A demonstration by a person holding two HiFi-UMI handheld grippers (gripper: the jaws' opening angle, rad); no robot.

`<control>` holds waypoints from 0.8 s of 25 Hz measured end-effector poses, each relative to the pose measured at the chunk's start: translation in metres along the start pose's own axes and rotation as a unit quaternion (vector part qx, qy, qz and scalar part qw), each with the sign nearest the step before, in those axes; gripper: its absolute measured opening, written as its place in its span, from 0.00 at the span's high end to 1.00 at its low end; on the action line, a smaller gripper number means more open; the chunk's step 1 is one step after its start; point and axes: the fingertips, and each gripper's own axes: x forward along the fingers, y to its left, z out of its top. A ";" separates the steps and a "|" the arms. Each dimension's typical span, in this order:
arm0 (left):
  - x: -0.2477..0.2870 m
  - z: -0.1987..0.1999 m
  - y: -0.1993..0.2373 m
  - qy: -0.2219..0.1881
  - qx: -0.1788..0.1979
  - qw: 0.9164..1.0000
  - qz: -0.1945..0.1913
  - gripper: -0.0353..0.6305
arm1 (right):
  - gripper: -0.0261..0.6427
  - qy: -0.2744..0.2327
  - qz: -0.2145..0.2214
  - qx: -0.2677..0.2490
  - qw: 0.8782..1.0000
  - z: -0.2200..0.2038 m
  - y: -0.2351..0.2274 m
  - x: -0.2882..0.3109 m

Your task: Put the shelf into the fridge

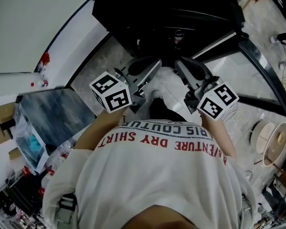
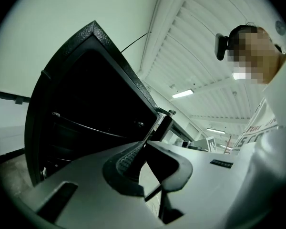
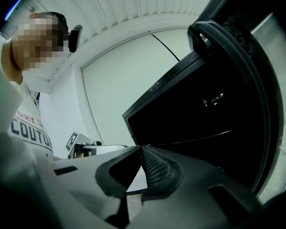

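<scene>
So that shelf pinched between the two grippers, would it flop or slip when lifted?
Probably stiff: the shelf shows as a thin straight edge running out of the left gripper. Likely slippery and breakable, since it looks like a pale, smooth pane, and the right gripper also nips only its rim. Its weight I cannot judge.

fridge (image 1: 171,13) ahead, door (image 1: 263,73) swung right; shelf (image 1: 165,87) before it, between left gripper (image 1: 154,65) and right gripper (image 1: 182,65)
</scene>
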 end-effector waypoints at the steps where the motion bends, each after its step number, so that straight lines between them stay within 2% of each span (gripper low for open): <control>1: 0.000 0.001 0.000 0.000 0.000 1.000 0.001 0.89 | 0.92 0.003 -0.001 -0.009 1.000 0.000 0.001 0.000; 5: -0.002 0.003 -0.004 -0.003 0.002 1.000 0.003 0.89 | 0.93 0.009 -0.001 -0.023 1.000 0.002 0.006 0.000; 20: -0.005 0.003 -0.007 -0.001 0.011 1.000 0.011 0.89 | 0.93 0.003 -0.010 0.003 1.000 0.000 0.005 -0.003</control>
